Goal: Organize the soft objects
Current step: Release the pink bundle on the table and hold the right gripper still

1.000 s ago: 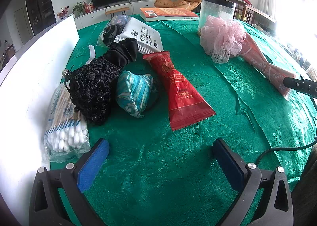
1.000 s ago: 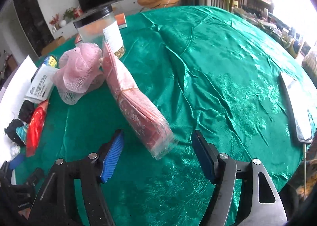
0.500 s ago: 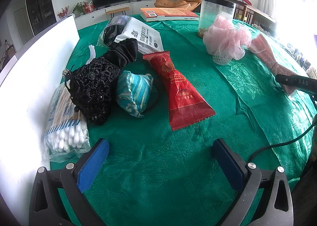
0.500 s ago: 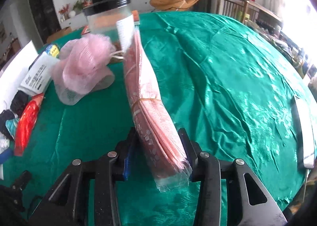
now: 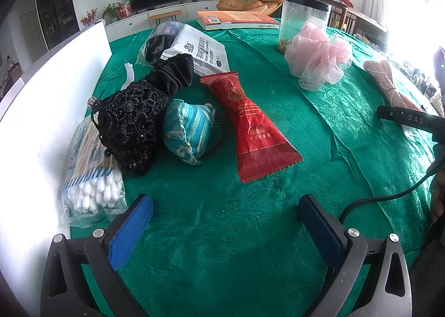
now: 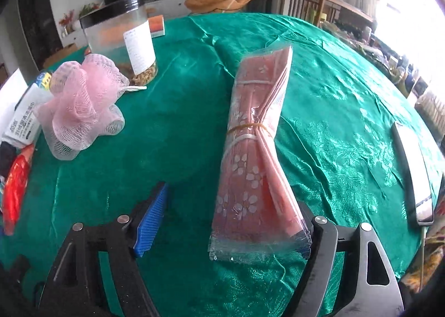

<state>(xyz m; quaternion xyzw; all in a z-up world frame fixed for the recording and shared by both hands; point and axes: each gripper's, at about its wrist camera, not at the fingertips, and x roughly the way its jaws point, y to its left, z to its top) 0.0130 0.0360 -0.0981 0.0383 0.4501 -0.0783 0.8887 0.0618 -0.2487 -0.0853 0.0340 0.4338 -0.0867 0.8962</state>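
Note:
My right gripper (image 6: 230, 200) hovers low over the green tablecloth (image 6: 333, 111) with its jaws opening. A pink flowered bundle of plastic bags (image 6: 253, 150), tied with a rubber band, lies flat between them. The left pad stands well clear of it; the right pad is hidden behind the bundle's edge. A pink mesh bath pouf (image 6: 80, 105) sits to the left, apart from the bundle. My left gripper (image 5: 225, 204) is open over bare cloth. Ahead of it lie a red snack packet (image 5: 250, 122), a teal fabric pouch (image 5: 186, 128), a black crochet pouch (image 5: 128, 122) and a black scrunchie (image 5: 172, 75).
A white board (image 5: 41, 94) stands along the left edge, with a bag of cotton swabs (image 5: 89, 175) against it. A white packet (image 5: 200, 50), a book (image 5: 236, 19) and a clear jar (image 6: 119, 39) sit at the back. A flat device (image 6: 411, 166) lies at the right edge.
The right gripper shut on the pink bundle, carried it to the right away from the pouf, then let go; the bundle now lies flat. The left gripper stayed still.

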